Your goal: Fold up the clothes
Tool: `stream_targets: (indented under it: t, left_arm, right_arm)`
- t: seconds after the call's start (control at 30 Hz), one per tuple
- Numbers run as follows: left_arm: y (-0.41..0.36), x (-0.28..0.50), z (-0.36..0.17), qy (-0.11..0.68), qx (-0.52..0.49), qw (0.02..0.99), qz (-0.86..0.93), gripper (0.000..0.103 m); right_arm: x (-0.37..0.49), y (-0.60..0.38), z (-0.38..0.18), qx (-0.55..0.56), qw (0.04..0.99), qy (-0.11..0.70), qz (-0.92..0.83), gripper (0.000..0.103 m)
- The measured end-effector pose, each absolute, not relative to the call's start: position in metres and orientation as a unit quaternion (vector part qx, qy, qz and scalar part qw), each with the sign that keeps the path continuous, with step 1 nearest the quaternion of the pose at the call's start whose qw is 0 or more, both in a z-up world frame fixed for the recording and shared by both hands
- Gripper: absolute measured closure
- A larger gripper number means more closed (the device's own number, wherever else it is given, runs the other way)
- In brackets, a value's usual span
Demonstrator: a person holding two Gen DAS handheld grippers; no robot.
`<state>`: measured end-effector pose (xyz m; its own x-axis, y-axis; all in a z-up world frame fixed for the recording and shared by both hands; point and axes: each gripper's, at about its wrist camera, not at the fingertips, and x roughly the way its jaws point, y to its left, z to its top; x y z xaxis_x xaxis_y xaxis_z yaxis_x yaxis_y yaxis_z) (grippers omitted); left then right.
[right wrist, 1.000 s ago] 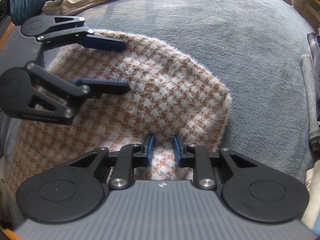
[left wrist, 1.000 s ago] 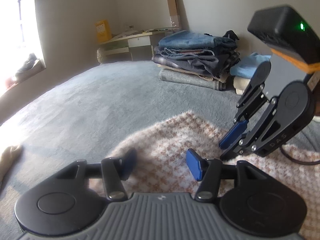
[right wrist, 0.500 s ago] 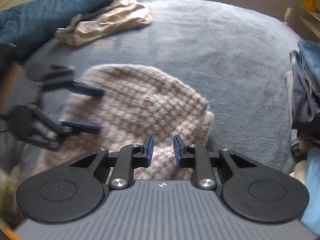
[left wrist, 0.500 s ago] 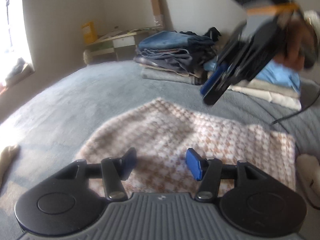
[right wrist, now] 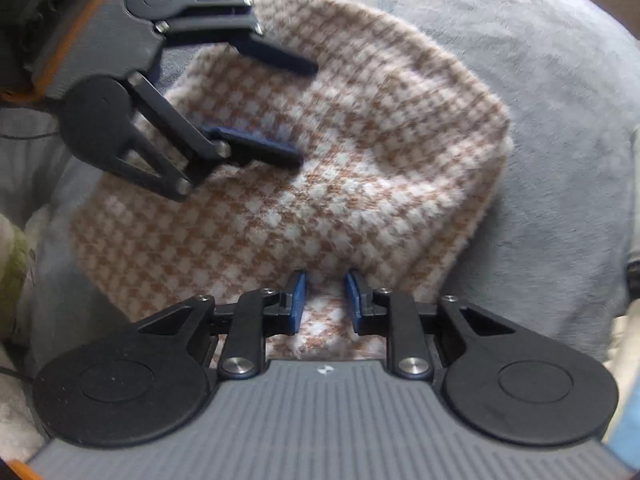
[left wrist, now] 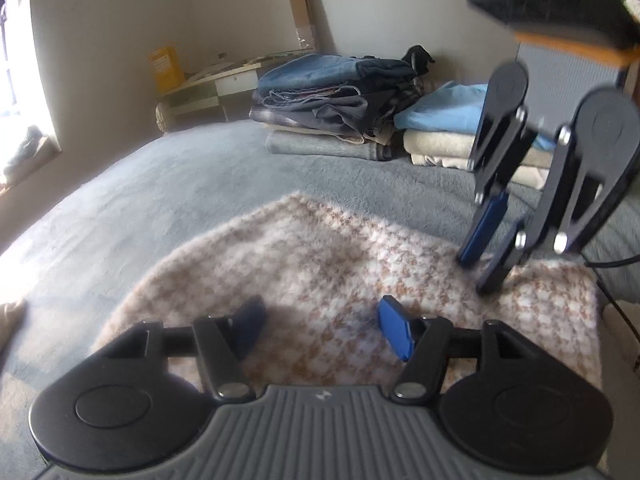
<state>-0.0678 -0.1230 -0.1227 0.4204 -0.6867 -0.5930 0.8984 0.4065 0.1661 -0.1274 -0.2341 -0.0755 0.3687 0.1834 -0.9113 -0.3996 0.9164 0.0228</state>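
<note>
Lying under both hand-held grippers: checked knit (right wrist: pixel 360 168) | left (left wrist: pixel 320 330) opening, empty | right (right wrist: pixel 325 300) narrowly parted, empty

Sweater (right wrist: pixel 340 168): fuzzy knit, brown-and-white check, matt. Blanket (left wrist: pixel 168 200): grey-blue plush, soft nap. Left gripper (left wrist: pixel 322 330): matt black plastic links, blue rubbery pads, shiny metal pivot pins, ribbed grey body. Right gripper (right wrist: pixel 323 304): same finish. Folded pile (left wrist: pixel 332 104): denim, plaid cloth, grey fleece.
</note>
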Motion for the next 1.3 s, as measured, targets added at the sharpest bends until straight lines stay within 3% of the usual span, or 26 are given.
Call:
stream_targets:
  t: [0.1, 0.27, 0.53, 0.7, 0.93, 1.07, 1.3]
  left_arm:
    - [-0.126, -0.068, -0.124, 0.220, 0.234, 0.811, -0.488, 0.039]
    - [-0.138, -0.071, -0.126, 0.218, 0.234, 0.814, -0.484, 0.039]
    - [-0.139, -0.063, -0.128, 0.229, 0.213, 0.817, -0.485, 0.039]
    - [-0.149, -0.068, -0.134, 0.223, 0.234, 0.812, -0.486, 0.038]
    - [-0.144, -0.066, -0.132, 0.225, 0.223, 0.811, -0.492, 0.038]
    - [-0.147, -0.069, -0.127, 0.228, 0.243, 0.803, -0.493, 0.039]
    - [-0.091, -0.075, -0.085, 0.222, 0.227, 0.812, -0.489, 0.040]
  right_arm:
    - [-0.129, -0.231, -0.059, -0.107, 0.832, 0.514, 0.180, 0.083]
    - [-0.133, -0.223, -0.104, -0.213, 0.813, 0.519, 0.157, 0.083]
    - [-0.117, -0.220, -0.049, -0.211, 0.830, 0.490, 0.164, 0.084]
    - [-0.114, -0.221, -0.102, -0.251, 0.813, 0.500, 0.159, 0.084]
    - [-0.119, -0.217, -0.051, -0.227, 0.817, 0.504, 0.165, 0.084]
    - [-0.129, -0.212, -0.091, -0.239, 0.797, 0.525, 0.180, 0.085]
    - [-0.124, -0.205, -0.056, -0.238, 0.794, 0.533, 0.169, 0.085]
